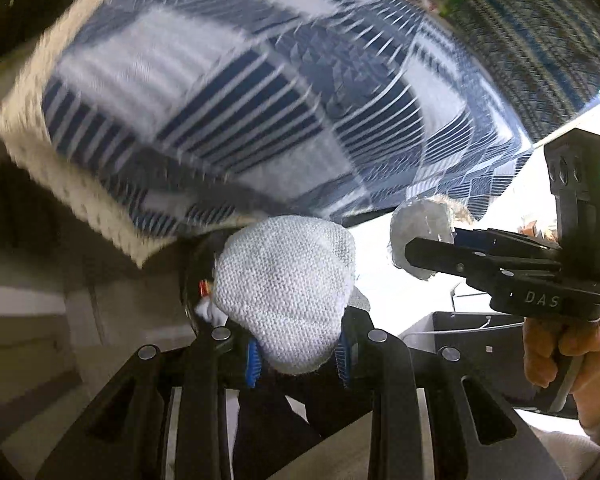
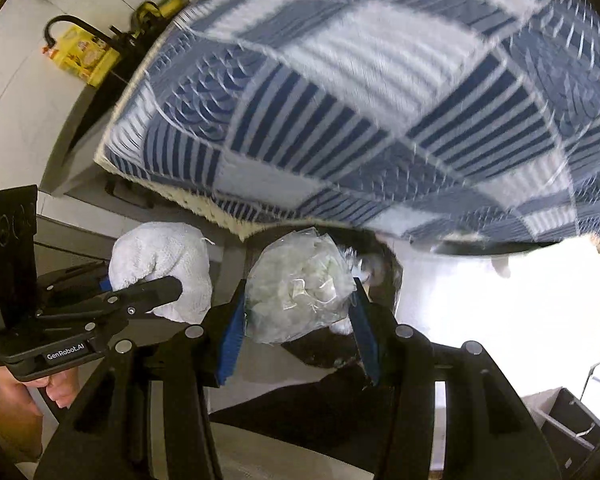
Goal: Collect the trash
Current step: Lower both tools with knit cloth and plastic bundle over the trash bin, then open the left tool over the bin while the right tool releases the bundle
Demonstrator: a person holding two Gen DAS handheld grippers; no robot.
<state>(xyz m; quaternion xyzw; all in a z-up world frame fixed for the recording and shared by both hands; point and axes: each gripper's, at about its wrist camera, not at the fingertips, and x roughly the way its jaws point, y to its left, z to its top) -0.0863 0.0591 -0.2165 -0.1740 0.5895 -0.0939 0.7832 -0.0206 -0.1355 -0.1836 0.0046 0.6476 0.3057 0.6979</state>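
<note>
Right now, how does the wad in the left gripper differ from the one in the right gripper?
The left gripper holds a white cloth wad: opaque, knitted texture, rounded. The right gripper holds a plastic wad: see-through, shiny, crinkled film with pale scraps inside. The cloth wad looks dense and soft; the plastic wad looks thin and creased. Both are pale, crumpled, and pinched between blue pads in front of the striped blue cloth.

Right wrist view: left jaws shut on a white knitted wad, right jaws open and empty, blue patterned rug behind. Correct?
Not quite. The right gripper is not empty: its jaws are shut on a crumpled clear plastic bag, as the right wrist view shows. The left gripper does hold the white knitted wad, with the blue patterned rug behind.
</note>
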